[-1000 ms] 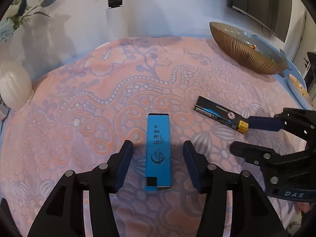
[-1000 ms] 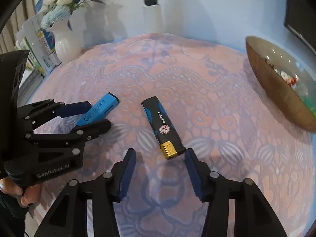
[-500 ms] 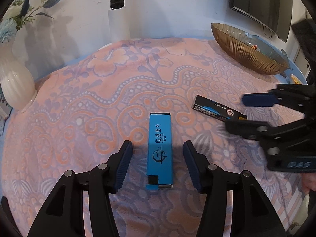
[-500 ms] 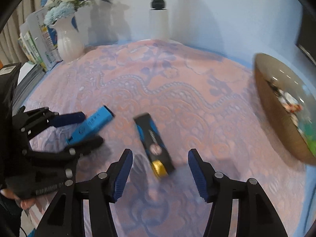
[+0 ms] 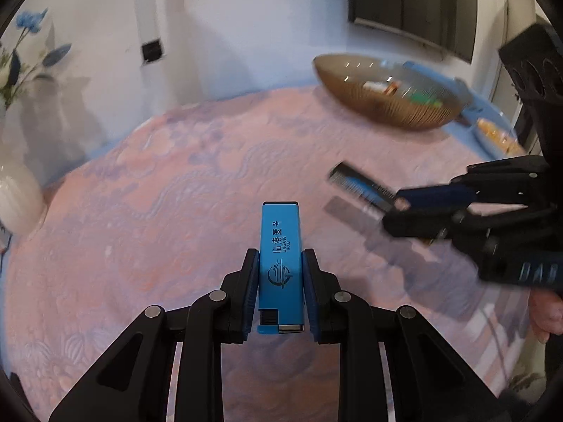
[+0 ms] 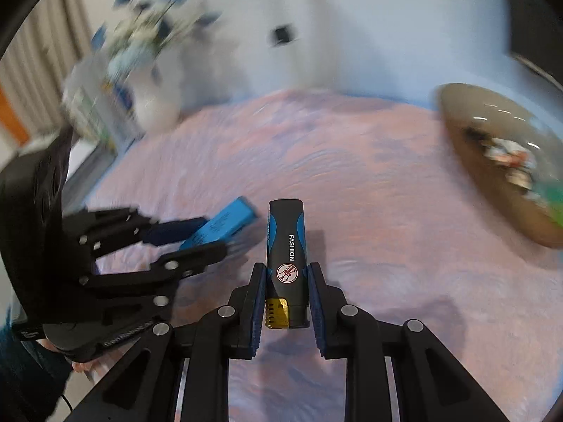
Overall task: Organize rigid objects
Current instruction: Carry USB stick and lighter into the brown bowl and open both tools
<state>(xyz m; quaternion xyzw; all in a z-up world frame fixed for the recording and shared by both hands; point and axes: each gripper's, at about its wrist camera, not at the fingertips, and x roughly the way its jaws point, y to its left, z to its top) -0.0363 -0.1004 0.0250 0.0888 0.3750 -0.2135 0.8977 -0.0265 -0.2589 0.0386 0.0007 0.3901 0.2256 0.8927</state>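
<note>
you're mid-carry: your left gripper (image 5: 280,281) pinches the blue lighter (image 5: 280,256), your right gripper (image 6: 286,285) pinches the black lighter (image 6: 286,253), both seemingly lifted, short of the bowl (image 5: 387,96); next, carry them over its rim

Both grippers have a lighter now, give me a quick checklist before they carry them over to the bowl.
1. Left gripper shut on the blue lighter: ok.
2. Right gripper shut on the black lighter: ok.
3. Both lighters sit straight between the fingers: ok.
4. Both lighters lifted off the cloth: cannot tell, shadows suggest it.
5. Bowl has room: cannot tell, it already holds items and is blurred.
6. Grippers apart from each other: ok, though close.
</note>
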